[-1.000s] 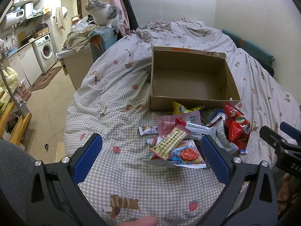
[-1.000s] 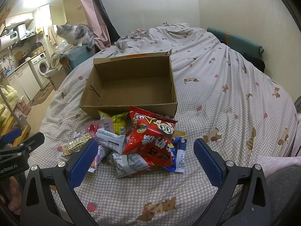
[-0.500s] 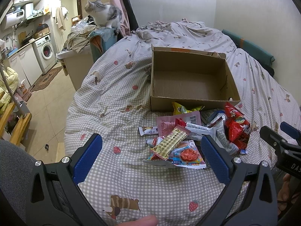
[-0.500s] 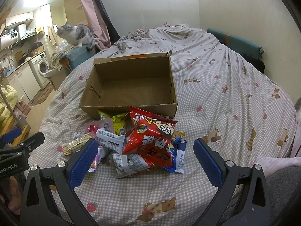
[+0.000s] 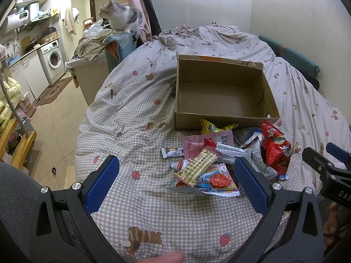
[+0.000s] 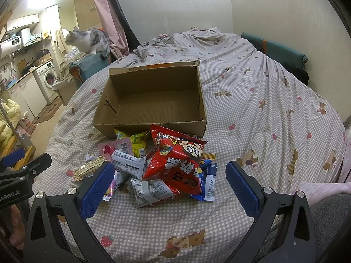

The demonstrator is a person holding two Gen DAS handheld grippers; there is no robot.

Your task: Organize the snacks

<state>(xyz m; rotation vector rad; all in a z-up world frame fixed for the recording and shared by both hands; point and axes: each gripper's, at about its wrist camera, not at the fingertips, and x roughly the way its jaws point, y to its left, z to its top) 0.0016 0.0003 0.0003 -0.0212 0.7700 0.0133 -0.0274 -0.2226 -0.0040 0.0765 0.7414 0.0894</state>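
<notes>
Snacks (image 6: 153, 168) in crinkly foil and plastic wrappers lie heaped on a soft checked bedspread (image 6: 263, 114), just in front of an open, bare rectangular cardboard box (image 6: 151, 96). A puffy red bag (image 6: 177, 164) tops the pile. The left gripper (image 5: 176, 183) and right gripper (image 6: 170, 188) hover over the near edge, their blue ridged pads spread wide apart, holding nothing.
</notes>
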